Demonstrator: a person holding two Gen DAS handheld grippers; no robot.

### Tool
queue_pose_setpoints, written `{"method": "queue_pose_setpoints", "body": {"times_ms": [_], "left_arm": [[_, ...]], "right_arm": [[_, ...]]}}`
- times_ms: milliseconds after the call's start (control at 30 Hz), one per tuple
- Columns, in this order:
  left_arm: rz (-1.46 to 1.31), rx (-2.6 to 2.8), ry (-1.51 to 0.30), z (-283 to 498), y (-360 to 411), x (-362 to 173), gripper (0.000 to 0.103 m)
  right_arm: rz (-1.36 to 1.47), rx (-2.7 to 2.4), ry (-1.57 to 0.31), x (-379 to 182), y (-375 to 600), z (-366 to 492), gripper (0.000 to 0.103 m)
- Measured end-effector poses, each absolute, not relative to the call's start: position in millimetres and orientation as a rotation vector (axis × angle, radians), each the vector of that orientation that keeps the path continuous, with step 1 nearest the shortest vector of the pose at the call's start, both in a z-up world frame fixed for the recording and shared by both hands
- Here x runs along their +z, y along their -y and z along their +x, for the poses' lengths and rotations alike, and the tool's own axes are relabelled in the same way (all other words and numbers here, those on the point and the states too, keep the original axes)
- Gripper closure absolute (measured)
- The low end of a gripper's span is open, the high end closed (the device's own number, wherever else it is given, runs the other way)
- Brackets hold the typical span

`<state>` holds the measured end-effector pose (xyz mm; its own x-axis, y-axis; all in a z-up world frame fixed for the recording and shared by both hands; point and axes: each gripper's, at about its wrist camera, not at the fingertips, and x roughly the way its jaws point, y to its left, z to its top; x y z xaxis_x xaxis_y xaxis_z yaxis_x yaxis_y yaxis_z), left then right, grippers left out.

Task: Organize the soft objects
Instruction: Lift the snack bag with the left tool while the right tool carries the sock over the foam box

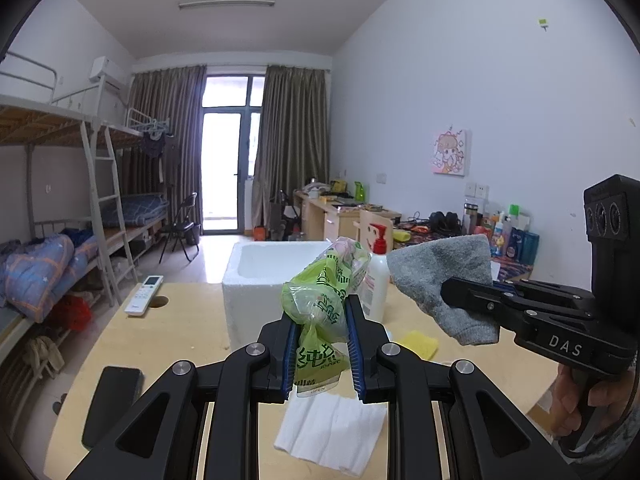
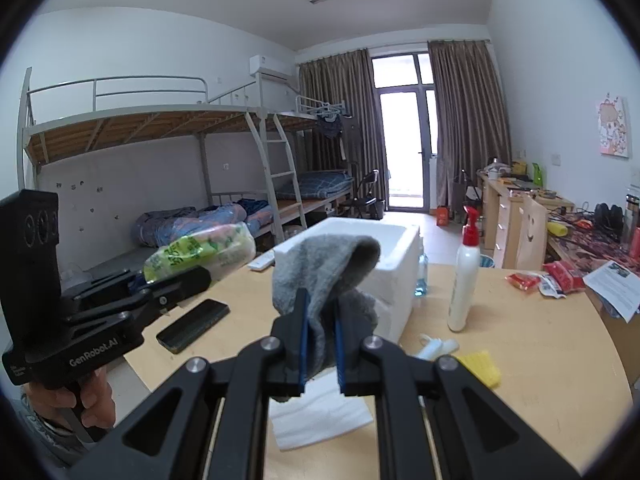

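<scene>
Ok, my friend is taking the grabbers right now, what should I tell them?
Left gripper: shut on the green plastic pack, held up above the table.
Right gripper: shut on the grey sock, also lifted.
White foam box stands open on the table just beyond both; what is inside is hidden.
White tissue and yellow sponge lie on the table.
Left to do, probably: drop both held things in the box, then collect the rest.

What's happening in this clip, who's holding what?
A person holds a pair of tongs in each hand above a light wooden table. The left tongs are shut on a crumpled green plastic tissue pack; the right tongs are shut on a grey fleecy cloth. Both are lifted off the table, in front of an open white foam box. A white folded tissue lies below.
</scene>
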<state>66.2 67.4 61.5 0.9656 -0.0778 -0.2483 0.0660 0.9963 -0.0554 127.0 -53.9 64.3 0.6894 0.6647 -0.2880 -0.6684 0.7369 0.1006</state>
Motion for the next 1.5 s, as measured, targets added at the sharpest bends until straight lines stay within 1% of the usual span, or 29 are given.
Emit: {"method": "queue_pose_setpoints", "body": {"times_ms": [267, 500, 900, 1167, 1500], "left_arm": [[-0.054, -0.052, -0.245, 86.5, -79.4, 75.7, 0.08], [-0.054, -0.041, -0.274, 121.1, -90.3, 86.1, 0.08], [-0.037, -0.03, -0.268, 170.1, -103.6, 96.0, 0.08], [-0.04, -0.017, -0.28, 198.6, -112.1, 98.8, 0.08], [-0.04, -0.006, -0.324, 229.7, -118.0, 89.9, 0.08]], "right_arm": [[-0.023, 0.76, -0.31, 79.1, 43.7, 148.7, 0.09], [-0.031, 0.758, -0.32, 83.9, 32.4, 172.9, 0.09], [-0.045, 0.772, -0.343, 91.8, 11.5, 208.3, 0.09], [-0.072, 0.774, -0.364, 97.3, -6.7, 229.2, 0.09], [-0.091, 0.782, -0.403, 88.5, -20.3, 254.8, 0.09]]}}
